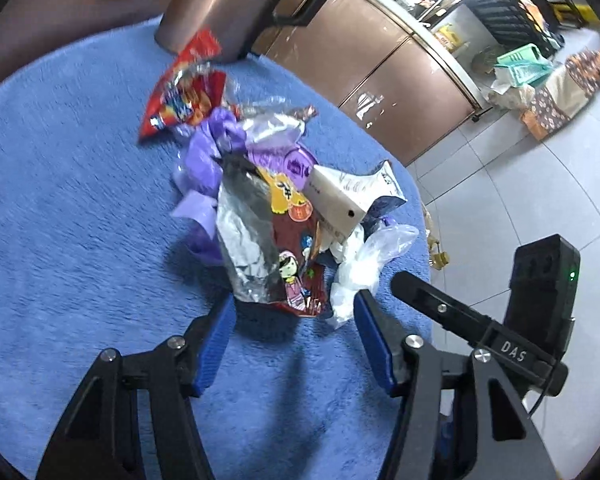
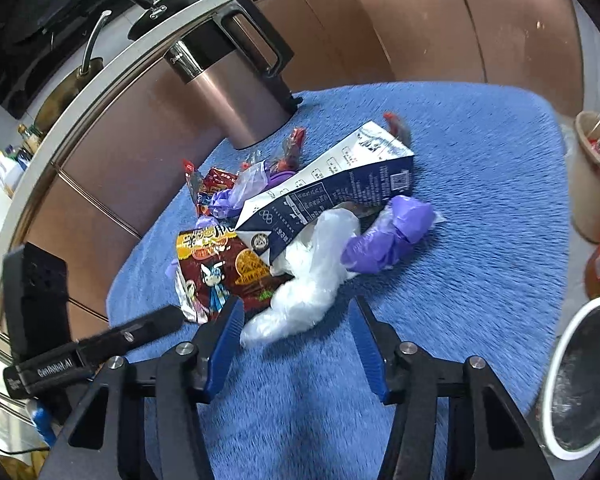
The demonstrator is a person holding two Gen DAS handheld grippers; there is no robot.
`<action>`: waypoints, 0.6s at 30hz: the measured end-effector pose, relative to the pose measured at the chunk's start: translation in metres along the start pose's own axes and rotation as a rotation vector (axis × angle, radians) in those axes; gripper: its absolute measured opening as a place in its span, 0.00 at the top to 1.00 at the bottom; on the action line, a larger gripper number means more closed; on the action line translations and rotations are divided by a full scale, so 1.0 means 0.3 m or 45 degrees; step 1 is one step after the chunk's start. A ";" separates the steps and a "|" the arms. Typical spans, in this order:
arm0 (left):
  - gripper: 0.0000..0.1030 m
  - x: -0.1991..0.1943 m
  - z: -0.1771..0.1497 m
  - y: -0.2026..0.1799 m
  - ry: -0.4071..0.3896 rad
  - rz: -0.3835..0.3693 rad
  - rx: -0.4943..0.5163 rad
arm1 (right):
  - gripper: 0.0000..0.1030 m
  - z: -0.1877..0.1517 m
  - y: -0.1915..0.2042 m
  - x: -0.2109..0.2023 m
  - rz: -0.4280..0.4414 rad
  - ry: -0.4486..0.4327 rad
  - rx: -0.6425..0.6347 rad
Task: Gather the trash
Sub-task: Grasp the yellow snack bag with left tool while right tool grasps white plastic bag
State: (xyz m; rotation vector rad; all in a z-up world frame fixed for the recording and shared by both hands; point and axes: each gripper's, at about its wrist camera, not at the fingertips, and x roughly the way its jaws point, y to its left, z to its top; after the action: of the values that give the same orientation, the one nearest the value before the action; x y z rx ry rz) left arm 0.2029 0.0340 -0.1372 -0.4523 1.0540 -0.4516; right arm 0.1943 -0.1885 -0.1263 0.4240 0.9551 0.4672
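Left gripper [image 1: 294,306] wide, empty; right gripper [image 2: 296,316] wide, empty. Trash pile [image 1: 268,208] on blue cloth [image 1: 80,240], 12 o'clock of both; clear bag [image 2: 300,296] nearest right fingertips.

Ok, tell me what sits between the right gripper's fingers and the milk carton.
In the right wrist view, the crumpled white plastic bag lies between the right gripper and the milk carton.

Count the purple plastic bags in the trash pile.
2 visible. One purple bag lies crumpled on the pile's right side beside the clear white bag. Another purple bag sits behind the milk carton, near the kettle. More may be buried underneath.
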 end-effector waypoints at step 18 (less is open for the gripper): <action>0.89 0.002 -0.034 0.019 0.036 0.042 -0.120 | 0.75 -0.033 -0.026 0.021 0.093 0.036 0.033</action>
State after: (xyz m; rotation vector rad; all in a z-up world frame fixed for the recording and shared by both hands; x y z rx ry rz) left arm 0.1946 0.0371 -0.1451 -0.5127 1.1117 -0.3808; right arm 0.1906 -0.1902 -0.1398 0.4778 0.9766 0.5284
